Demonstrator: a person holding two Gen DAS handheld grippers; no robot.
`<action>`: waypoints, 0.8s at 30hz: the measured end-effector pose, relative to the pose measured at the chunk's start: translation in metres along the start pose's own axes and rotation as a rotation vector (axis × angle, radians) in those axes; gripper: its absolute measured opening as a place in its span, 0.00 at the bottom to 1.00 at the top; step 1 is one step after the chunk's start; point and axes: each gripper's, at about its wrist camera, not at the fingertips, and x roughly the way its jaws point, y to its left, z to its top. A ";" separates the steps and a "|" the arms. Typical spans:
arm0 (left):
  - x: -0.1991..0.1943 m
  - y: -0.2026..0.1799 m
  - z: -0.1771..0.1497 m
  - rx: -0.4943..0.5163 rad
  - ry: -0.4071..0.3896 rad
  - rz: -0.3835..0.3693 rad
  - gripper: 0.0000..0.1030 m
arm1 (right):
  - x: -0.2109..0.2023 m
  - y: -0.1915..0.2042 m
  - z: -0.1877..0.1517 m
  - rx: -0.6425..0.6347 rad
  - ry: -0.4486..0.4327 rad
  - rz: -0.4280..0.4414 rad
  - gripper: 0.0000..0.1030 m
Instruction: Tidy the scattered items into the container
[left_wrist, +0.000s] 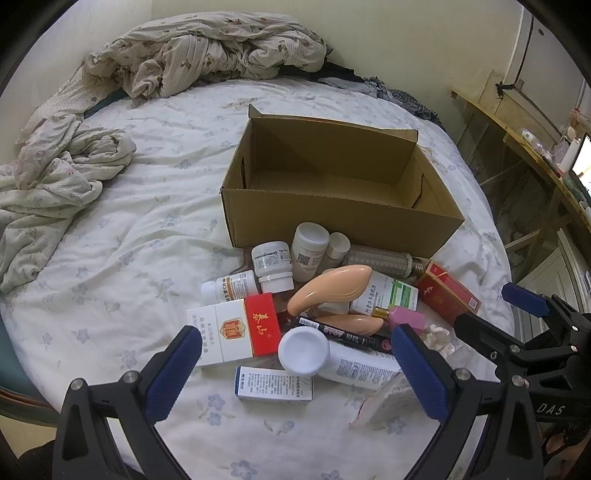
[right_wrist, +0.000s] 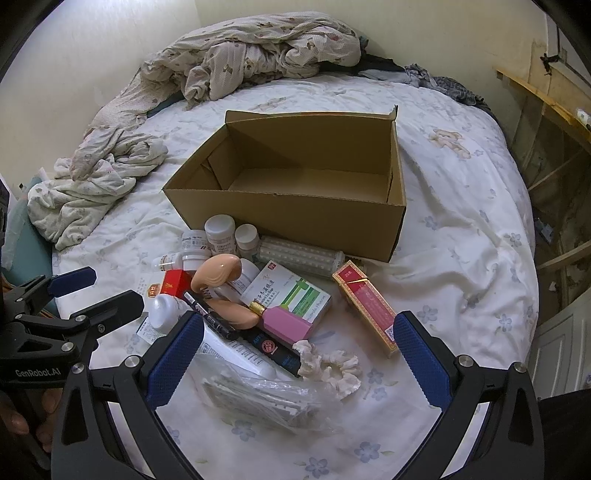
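An open, empty cardboard box (left_wrist: 332, 218) (right_wrist: 295, 218) stands on the bed. In front of it lies a pile: white jars (left_wrist: 308, 251), a beige curved item (left_wrist: 328, 291), a green-white medicine box (right_wrist: 295, 295), a red pack (right_wrist: 369, 302), a pink block (right_wrist: 288, 323) and a white scrunchie (right_wrist: 328, 365). My left gripper (left_wrist: 295, 347) hovers open over a white-capped tube (left_wrist: 303, 350) and a red-white carton (left_wrist: 236, 332). My right gripper (right_wrist: 299, 332) is open above a clear bag of swabs (right_wrist: 266, 402). Neither holds anything.
Crumpled bedding (left_wrist: 207, 55) is heaped at the bed's far side and more bedding (left_wrist: 55, 184) on the left. A wooden shelf (left_wrist: 535, 155) with small items runs along the right wall. Floral sheet (right_wrist: 461, 240) lies bare right of the box.
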 end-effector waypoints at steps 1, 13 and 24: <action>0.000 0.000 0.000 0.000 0.001 0.000 1.00 | 0.000 0.000 0.000 0.000 0.001 0.000 1.00; 0.003 0.002 -0.003 -0.001 0.007 0.000 1.00 | 0.001 0.000 -0.001 0.000 0.010 -0.003 1.00; 0.007 0.003 -0.007 -0.002 0.016 0.000 0.99 | 0.004 0.000 -0.002 0.000 0.020 -0.009 1.00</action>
